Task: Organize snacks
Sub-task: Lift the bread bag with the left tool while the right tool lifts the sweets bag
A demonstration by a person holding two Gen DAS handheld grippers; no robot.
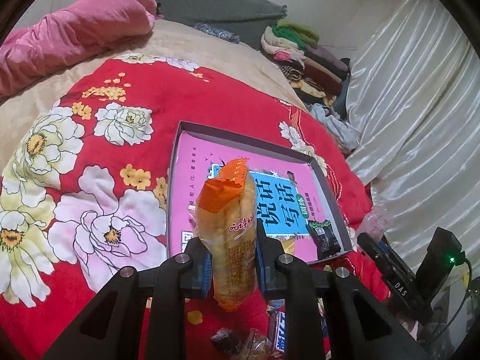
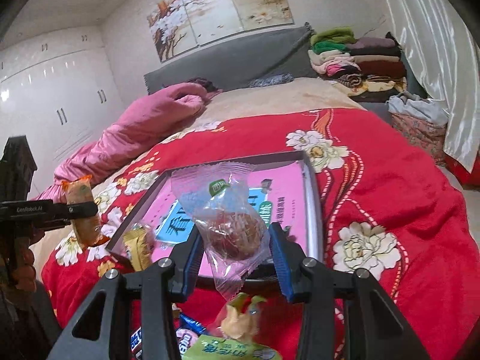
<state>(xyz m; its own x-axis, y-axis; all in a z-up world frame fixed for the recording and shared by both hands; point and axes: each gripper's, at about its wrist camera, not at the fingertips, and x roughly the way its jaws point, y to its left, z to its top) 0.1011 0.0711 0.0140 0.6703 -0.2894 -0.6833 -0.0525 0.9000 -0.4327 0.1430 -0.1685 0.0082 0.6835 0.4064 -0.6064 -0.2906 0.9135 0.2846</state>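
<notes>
my left gripper (image 1: 231, 258) is pinching an orange-topped snack pack (image 1: 229, 228) upright between its blue pads (image 1: 260, 267); the pack sticks out above and below the jaws; it hangs over the near edge of the shallow box lid (image 1: 318, 162); in the right wrist view i see the same left gripper (image 2: 81, 210) from the side, holding the pack (image 2: 82, 210) left of the box lid (image 2: 313, 198); my right gripper (image 2: 235, 258) has a clear-wrapped snack with a green label (image 2: 231, 219) between its blue pads (image 2: 192, 258); the wrapper touches the left pad, the right pad looks slightly off it, so i cannot tell whether the grip is firm; it sits over the near rim of the lid; nearest to me, loose snacks lie on the red floral quilt (image 2: 390, 180): a pale green packet (image 2: 231, 349), a twisted yellow-green wrapper (image 2: 240, 321), a blue-and-white bar (image 2: 186, 333); inside the lid, a pink book cover with a blue panel (image 1: 279, 201), a black-wrapped snack (image 1: 325, 240) at the near right corner, a gold-wrapped snack (image 2: 138, 246) at the near left edge; farther off, a pink duvet (image 1: 75, 30), grey headboard (image 2: 234, 57), stacked folded clothes (image 2: 357, 60), white curtain (image 1: 420, 90); on the far wall, a landscape painting (image 2: 219, 9) and white wardrobes (image 2: 51, 96).
</notes>
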